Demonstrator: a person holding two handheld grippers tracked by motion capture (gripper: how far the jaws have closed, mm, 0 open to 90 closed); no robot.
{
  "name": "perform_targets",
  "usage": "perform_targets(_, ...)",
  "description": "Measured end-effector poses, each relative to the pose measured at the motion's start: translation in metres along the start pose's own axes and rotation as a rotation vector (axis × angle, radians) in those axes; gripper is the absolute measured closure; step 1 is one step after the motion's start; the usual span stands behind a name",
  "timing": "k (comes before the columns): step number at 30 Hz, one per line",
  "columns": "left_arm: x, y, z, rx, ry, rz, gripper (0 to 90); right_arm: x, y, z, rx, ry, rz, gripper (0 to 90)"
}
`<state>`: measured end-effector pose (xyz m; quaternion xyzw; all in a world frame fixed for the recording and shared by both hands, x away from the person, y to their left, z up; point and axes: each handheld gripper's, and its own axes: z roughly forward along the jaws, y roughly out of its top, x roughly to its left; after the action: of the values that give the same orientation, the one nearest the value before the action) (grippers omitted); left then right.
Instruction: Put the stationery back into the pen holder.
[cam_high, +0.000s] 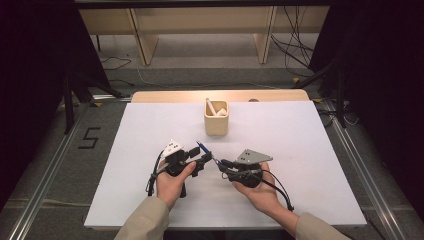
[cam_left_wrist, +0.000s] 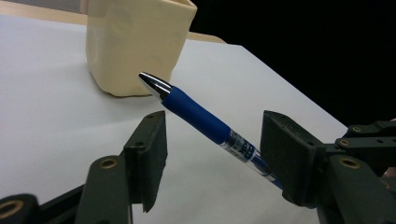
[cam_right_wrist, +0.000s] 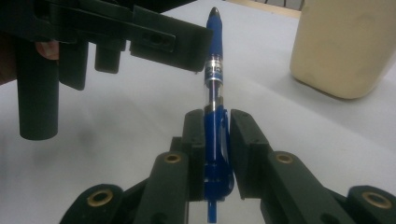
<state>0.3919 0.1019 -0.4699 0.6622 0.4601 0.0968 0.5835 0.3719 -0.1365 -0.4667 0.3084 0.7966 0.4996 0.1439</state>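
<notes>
Right gripper view: right tool (cam_right_wrist: 217, 135) clamps glossy blue pen (cam_right_wrist: 215, 70); left tool (cam_left_wrist: 212, 163) apart.

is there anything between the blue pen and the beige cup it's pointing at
Nothing visible. The right gripper clamps the pen at its rear; its tip points across bare white mat toward the cup. The left gripper straddles the barrel with its jaws open, not touching. A white item already stands inside the cup.

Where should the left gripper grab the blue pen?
Probably on the blue rubber sleeve of the pen, just behind the silver tip. The right gripper clamps the clip end, so the front half sticks out free between the left gripper pads. Close from both sides, across the barrel.
</notes>
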Motion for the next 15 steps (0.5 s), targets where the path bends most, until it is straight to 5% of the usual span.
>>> perform_targets(9,0.0009,-0.0001,0.0029,-0.008,-0.033,-0.052,45.6,0.003,0.0002,0.0008,-0.006,0.006,-0.01,77.3)
perform_targets(15,0.0008,0.0,0.0007,-0.046,-0.062,-0.095,59.8,0.0044,-0.0002,0.0011,-0.009,0.011,-0.016,77.3)
